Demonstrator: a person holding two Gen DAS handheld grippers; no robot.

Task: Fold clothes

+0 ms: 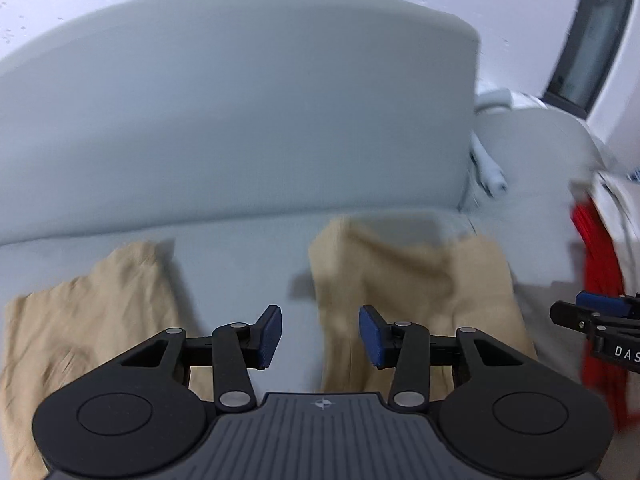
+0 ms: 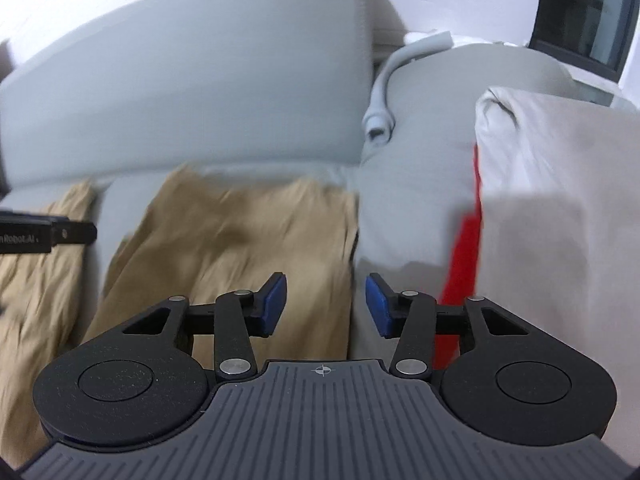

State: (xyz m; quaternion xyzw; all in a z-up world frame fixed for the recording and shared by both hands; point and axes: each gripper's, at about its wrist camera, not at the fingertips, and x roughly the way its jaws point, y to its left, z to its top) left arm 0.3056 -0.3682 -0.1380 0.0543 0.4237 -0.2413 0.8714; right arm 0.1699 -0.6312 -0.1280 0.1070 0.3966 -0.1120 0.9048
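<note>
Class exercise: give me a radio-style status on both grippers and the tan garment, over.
Left hand-held gripper open, empty. Right hand-held gripper open, empty. Tan garment unfolded on grey sofa. White pile alongside, over.

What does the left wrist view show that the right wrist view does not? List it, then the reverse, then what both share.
Only the left wrist view: the left tongs with open blue pads over the gap between the two legs of the tan cloth trousers.

Only the right wrist view: the right tongs, open at the trousers' right edge, and the big white cloth bundle.

Both: the trousers, the pale grey sofa, the grey hose, the red fabric strip.
</note>
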